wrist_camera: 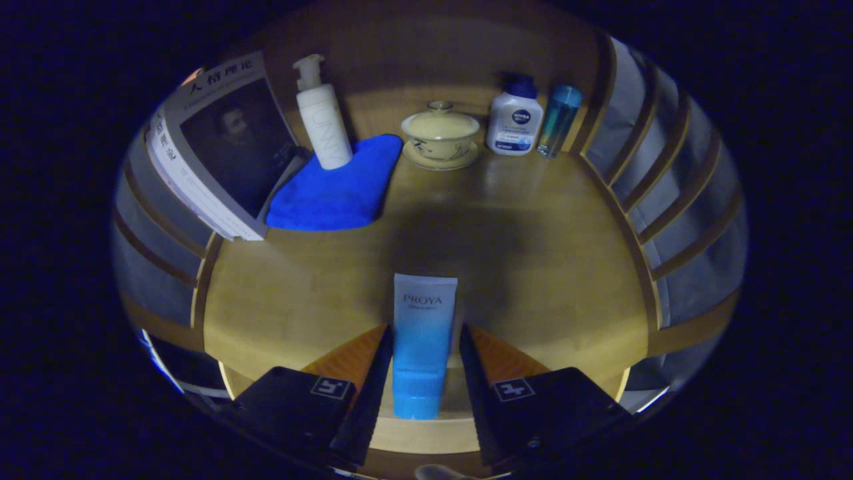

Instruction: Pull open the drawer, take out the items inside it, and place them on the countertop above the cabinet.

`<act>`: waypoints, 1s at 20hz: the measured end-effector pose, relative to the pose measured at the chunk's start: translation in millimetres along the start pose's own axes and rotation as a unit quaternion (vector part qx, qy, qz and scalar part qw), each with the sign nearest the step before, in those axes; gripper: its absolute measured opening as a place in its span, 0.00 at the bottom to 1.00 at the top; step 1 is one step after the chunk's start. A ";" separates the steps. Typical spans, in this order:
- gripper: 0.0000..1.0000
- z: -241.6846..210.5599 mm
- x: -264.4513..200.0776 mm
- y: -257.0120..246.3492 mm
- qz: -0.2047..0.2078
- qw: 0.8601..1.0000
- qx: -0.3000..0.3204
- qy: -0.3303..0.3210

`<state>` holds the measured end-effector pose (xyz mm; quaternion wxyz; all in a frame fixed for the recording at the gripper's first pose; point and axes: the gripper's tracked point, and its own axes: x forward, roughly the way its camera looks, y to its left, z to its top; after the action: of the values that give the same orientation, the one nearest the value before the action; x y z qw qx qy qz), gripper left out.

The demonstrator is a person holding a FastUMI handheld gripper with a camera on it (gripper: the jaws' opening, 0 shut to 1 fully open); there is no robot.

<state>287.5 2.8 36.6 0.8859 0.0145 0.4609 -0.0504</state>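
Gripper fingers clamped on blue tube, cap toward camera, above wooden countertop's front edge. Along back edge: pump bottle on blue cloth, lidded cup, white bottle, teal bottle. Book leans at left edge. Slatted side walls.

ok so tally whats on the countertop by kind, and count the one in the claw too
bottles: 3, a pump bottle, a white one with a dark cap, a clear teal one
tubes: 1, the blue tube between the claw fingers, both pressing on it
lidded cups on saucers: 1
cloths: 1, blue
books: 1
total: 7
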 end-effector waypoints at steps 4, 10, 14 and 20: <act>0.61 -3.6 -17.7 2.6 0.013 1.000 0.000 -0.019; 0.67 -29.6 -41.1 -2.8 0.022 0.998 -0.021 -0.060; 0.67 -47.3 -75.0 0.5 0.044 0.991 -0.034 -0.123; 0.80 -90.3 -141.9 3.8 0.074 0.964 -0.048 -0.252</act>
<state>133.4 23.9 100.7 0.9745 -0.0070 0.2218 0.0348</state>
